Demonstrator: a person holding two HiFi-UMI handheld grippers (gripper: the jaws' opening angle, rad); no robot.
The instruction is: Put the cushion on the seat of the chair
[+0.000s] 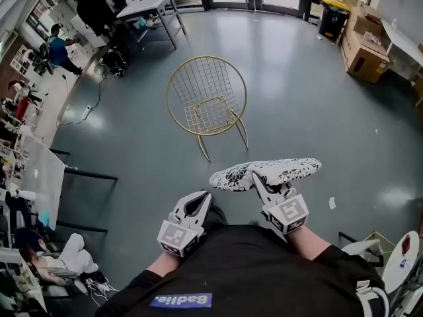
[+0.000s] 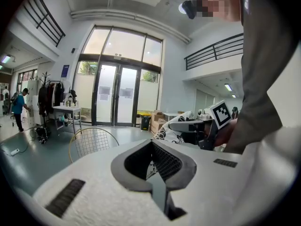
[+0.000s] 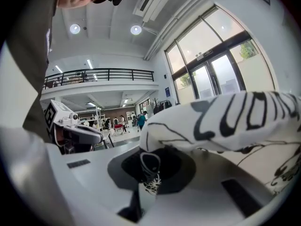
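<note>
The right gripper (image 1: 261, 180), nearly level, has its fingers clamped on the cushion (image 1: 291, 169) edge, holding it in the air short of the chair (image 1: 206, 101). The left gripper (image 1: 201, 200) is alongside, fingers together, empty.

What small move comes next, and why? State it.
Probably carry the cushion forward to the chair: the right claw is shut on its edge, and the wire seat stands bare, some way ahead.

Cardboard boxes (image 1: 363, 51) by right wall — white table (image 1: 149, 6) upper left; 1 person (image 1: 58, 46) standing.
</note>
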